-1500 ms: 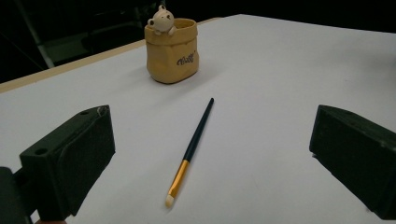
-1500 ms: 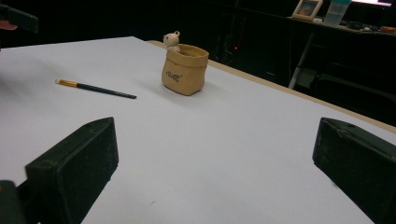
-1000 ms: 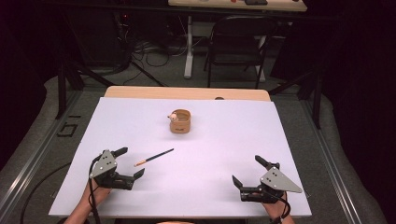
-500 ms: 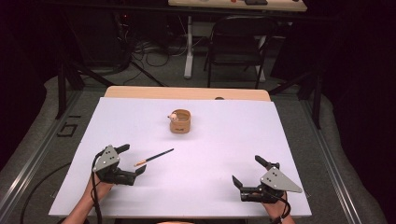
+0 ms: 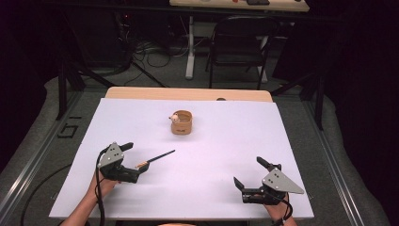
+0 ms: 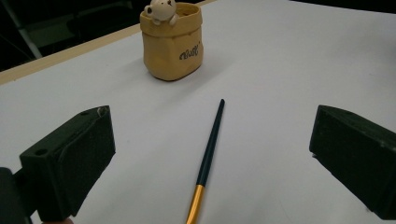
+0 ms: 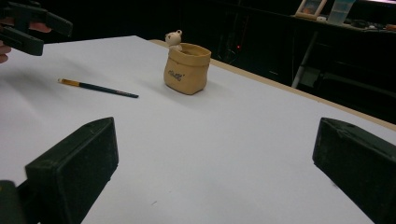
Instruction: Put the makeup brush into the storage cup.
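Note:
A dark paintbrush [image 5: 157, 158] with a gold end lies on the white table sheet [image 5: 244, 136], left of centre. My left gripper [image 5: 135, 157] is open, its jaws standing either side of the brush's gold end [image 6: 198, 198] without touching it. Farther back stands a tan sack-shaped pot [image 5: 182, 122] with a small bear figure on its rim; in the left gripper view the pot [image 6: 172, 42] sits beyond the brush tip. My right gripper [image 5: 249, 173] rests open near the front right with nothing between its jaws. The right gripper view shows the pot [image 7: 187, 67], the brush [image 7: 98, 87] and the left gripper [image 7: 28, 25] far off.
The table's bare wooden far edge [image 5: 188, 94] shows past the sheet, with a small dark spot [image 5: 220, 99] on it. A black chair [image 5: 237, 47], a desk leg and floor cables lie beyond. Metal rails run along both sides of the table.
My left gripper has edged slightly forward toward the brush's gold end. The right gripper, brush and pot have not moved.

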A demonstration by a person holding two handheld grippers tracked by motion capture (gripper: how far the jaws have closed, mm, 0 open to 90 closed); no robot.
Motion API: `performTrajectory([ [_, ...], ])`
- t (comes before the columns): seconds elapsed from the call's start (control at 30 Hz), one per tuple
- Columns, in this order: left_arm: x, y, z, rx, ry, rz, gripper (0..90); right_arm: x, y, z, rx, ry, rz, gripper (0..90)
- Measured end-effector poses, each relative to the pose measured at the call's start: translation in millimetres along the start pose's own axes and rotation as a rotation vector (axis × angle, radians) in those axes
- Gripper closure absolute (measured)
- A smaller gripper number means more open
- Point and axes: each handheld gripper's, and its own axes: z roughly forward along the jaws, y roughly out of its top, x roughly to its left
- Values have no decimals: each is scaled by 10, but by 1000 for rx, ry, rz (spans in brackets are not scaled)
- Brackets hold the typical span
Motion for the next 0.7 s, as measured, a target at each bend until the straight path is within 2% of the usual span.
performTrajectory([
  [0.5, 62, 84, 105, 26, -13, 1, 2, -10, 1, -13, 5, -3, -1, 0],
  [0.7, 103, 132, 139, 57, -23, -8, 2, -8, 0, -8, -3, 0, -1, 0],
])
